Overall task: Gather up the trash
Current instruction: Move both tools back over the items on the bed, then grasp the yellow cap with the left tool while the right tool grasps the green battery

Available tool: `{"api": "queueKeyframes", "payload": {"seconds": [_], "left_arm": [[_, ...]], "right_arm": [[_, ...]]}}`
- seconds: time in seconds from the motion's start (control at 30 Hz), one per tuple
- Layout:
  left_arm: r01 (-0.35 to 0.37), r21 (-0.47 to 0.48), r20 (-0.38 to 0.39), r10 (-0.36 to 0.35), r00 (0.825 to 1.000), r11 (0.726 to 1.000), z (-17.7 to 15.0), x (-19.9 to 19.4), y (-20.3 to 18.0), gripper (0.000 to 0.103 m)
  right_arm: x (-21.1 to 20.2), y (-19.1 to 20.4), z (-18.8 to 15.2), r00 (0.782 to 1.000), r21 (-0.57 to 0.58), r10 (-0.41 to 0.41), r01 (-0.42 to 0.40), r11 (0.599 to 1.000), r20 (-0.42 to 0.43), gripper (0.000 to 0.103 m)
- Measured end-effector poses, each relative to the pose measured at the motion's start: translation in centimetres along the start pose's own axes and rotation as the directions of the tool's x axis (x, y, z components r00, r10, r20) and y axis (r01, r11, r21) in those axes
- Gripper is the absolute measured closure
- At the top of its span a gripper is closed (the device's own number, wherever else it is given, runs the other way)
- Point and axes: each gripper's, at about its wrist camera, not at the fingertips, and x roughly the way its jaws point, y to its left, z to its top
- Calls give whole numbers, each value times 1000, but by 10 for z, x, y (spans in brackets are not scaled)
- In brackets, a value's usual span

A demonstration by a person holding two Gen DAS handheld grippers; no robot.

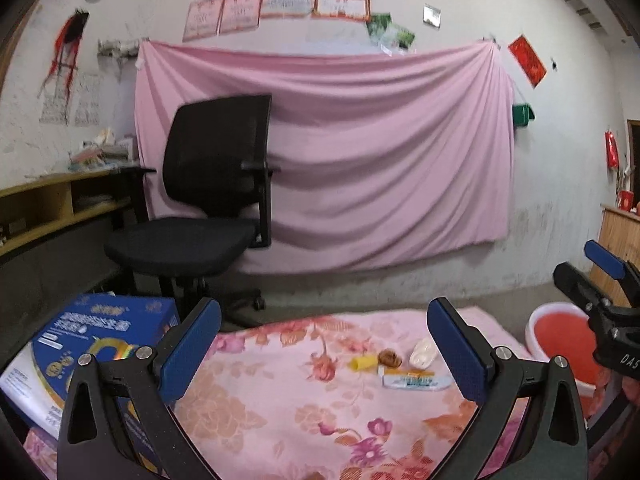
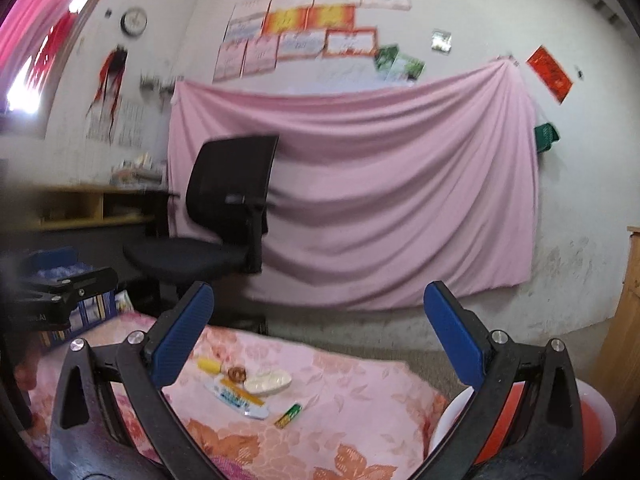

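Note:
Small trash lies on a pink floral cloth (image 1: 280, 400) (image 2: 340, 412): a yellow piece (image 1: 363, 362) (image 2: 209, 365), a brown crumpled bit (image 1: 390, 357) (image 2: 237, 373), a white plastic tray (image 1: 422, 353) (image 2: 267, 382), a flat blue-and-white wrapper (image 1: 414, 380) (image 2: 237, 398) and a green-yellow stick pack (image 2: 289, 415). My left gripper (image 1: 324, 350) hovers open, short of the pile. Wide open too, my right gripper (image 2: 318, 334) hangs above the cloth, nothing between its fingers. The right gripper's body (image 1: 600, 304) shows at the left wrist view's right edge.
A red-and-white bin (image 1: 560, 344) (image 2: 588, 420) sits at the cloth's right end. A blue box (image 1: 100, 332) stands at the left. Behind are a black office chair (image 1: 208, 200) (image 2: 224, 216), a pink sheet (image 1: 360, 152) on the wall and a wooden shelf (image 1: 52, 196).

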Motion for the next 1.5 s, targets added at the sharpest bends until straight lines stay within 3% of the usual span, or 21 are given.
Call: {"api": "queueKeyframes", "payload": {"seconds": [0.13, 0.2, 0.27, 0.33, 0.4, 0.47, 0.6, 0.7, 0.83, 1.0, 1.07, 1.17, 1.33, 1.5], "left_arm": [[7, 17, -108, -5, 994, 1000, -4, 26, -2, 2], [23, 35, -187, -16, 982, 999, -8, 44, -4, 2], [46, 44, -273, -32, 962, 998, -15, 65, -5, 3], [61, 37, -349, -44, 936, 997, -23, 84, -6, 11], [81, 24, -411, -64, 909, 996, -29, 100, -6, 22], [99, 19, -467, -78, 881, 995, -34, 116, -7, 27], [125, 29, -522, -92, 848, 992, -38, 138, -10, 42], [157, 28, -566, -114, 817, 987, -44, 158, -13, 51], [215, 22, -627, -154, 763, 976, -56, 179, -21, 58], [243, 53, -620, -159, 768, 968, -54, 187, -29, 61], [265, 52, -638, -172, 751, 963, -57, 192, -32, 73], [270, 78, -645, -158, 748, 960, -59, 192, -35, 77], [268, 140, -648, -116, 752, 953, -63, 186, -44, 86], [260, 143, -647, -109, 755, 955, -64, 183, -45, 88]], "right_arm": [[21, 3, -9, 993, -3, 11, -12, 1000, -113, 0], [32, 4, -15, 985, -1, 12, -12, 1000, -173, 0], [42, 1, -20, 973, 19, 18, -14, 1000, -232, 5], [53, -4, -26, 955, 46, 27, -14, 999, -294, 9], [63, -8, -32, 933, 69, 35, -11, 998, -358, 13], [74, -11, -38, 904, 91, 53, -16, 996, -424, 18], [92, -11, -50, 837, 120, 94, -34, 992, -540, 36], [100, -9, -58, 788, 138, 139, -70, 988, -599, 38], [107, -3, -64, 745, 142, 169, -101, 985, -645, 41], [118, -6, -71, 696, 173, 191, -97, 980, -692, 44], [122, -9, -75, 674, 194, 206, -94, 976, -710, 45], [125, -10, -79, 647, 222, 233, -100, 970, -726, 46], [124, -10, -81, 632, 230, 243, -105, 967, -736, 47], [129, -17, -84, 621, 254, 249, -82, 964, -744, 64]]}}
